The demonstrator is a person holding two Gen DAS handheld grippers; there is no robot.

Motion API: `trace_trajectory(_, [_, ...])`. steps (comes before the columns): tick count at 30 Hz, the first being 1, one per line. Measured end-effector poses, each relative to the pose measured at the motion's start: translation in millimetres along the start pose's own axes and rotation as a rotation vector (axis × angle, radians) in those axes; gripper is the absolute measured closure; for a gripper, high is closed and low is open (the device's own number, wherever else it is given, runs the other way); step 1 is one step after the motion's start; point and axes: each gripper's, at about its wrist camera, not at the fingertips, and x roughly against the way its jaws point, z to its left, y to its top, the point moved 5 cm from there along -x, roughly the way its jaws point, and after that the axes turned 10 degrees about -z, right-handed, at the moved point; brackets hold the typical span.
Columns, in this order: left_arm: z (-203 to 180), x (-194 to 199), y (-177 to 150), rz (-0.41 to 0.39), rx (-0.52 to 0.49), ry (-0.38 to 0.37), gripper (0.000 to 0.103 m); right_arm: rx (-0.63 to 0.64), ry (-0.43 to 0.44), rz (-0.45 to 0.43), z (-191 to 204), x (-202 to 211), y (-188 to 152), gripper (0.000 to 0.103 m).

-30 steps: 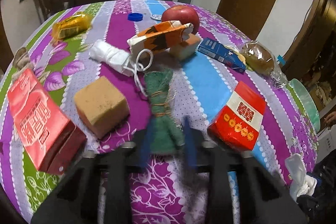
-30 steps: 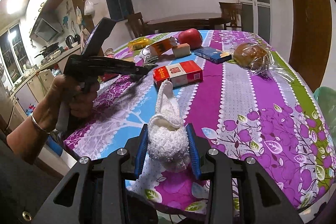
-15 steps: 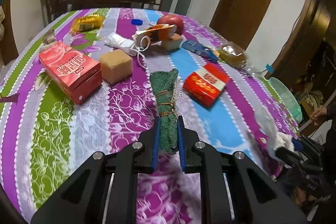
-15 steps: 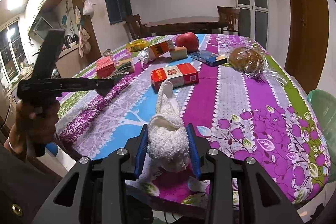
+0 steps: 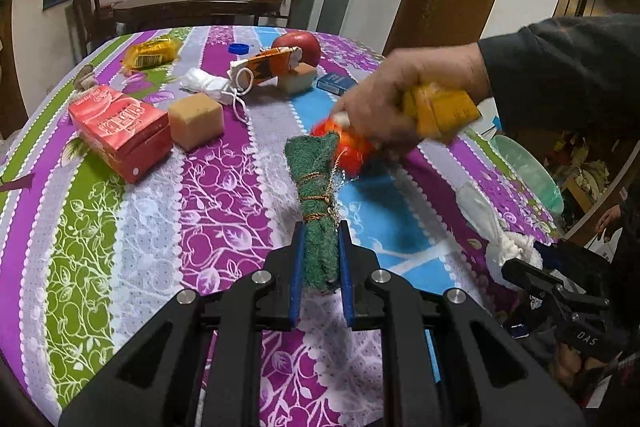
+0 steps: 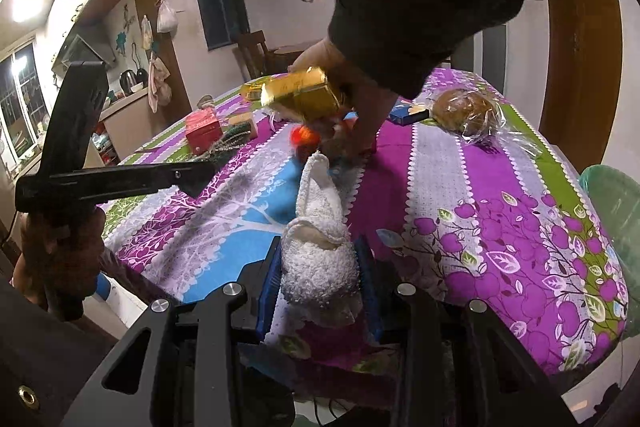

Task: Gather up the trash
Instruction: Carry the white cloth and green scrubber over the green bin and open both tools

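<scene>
Left claw [image 5: 319,259] is gripping a green bundle [image 5: 316,199] over the near tabletop [image 5: 224,187]; right claw [image 6: 320,291] is clamping a white cloth [image 6: 320,247] at the near edge.

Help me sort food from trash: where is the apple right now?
In the left wrist view the apple sits at the table's far end, behind the orange-and-white carton, with the blue bottle cap to its left.
</scene>
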Motion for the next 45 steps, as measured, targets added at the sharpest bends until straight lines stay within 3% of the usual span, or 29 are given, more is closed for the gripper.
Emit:
trace_trajectory(9, [-4.7,-0.6,-1.1,0.005,0.016,-0.031,0.089,0.007,-0.011,-0.003,2.9,1.4,-0.8,0.066])
trace_trajectory(15, [-33.2,-5.4,3.0,0.002,-0.047,-0.081,0.089,-0.005,-0.042,-0.024,-4.8,8.5,1.0,0.066])
trace_trajectory(22, [-64.7,-14.2,5.9,0.016,-0.105,-0.136,0.089,-0.006,-0.136,-0.067,-31.5,30.7,8.5,0.066])
trace_trajectory(30, [-136.1,-48.3,27.9,0.039,-0.236,-0.272,0.089,-0.088,-0.32,-0.119,-118.7,83.1,34.8,0.066])
trace_trajectory(39, [-253.2,-104.5,60.7,0.056,-0.38,-0.483,0.089,-0.21,-0.575,-0.129,-243.5,167.3,52.5,0.066])
trace_trajectory(45, [-322.2,-143.2,69.2,0.084,-0.473,-0.584,0.089,-0.296,-0.649,-0.095,-306.1,193.1,59.6,0.066])
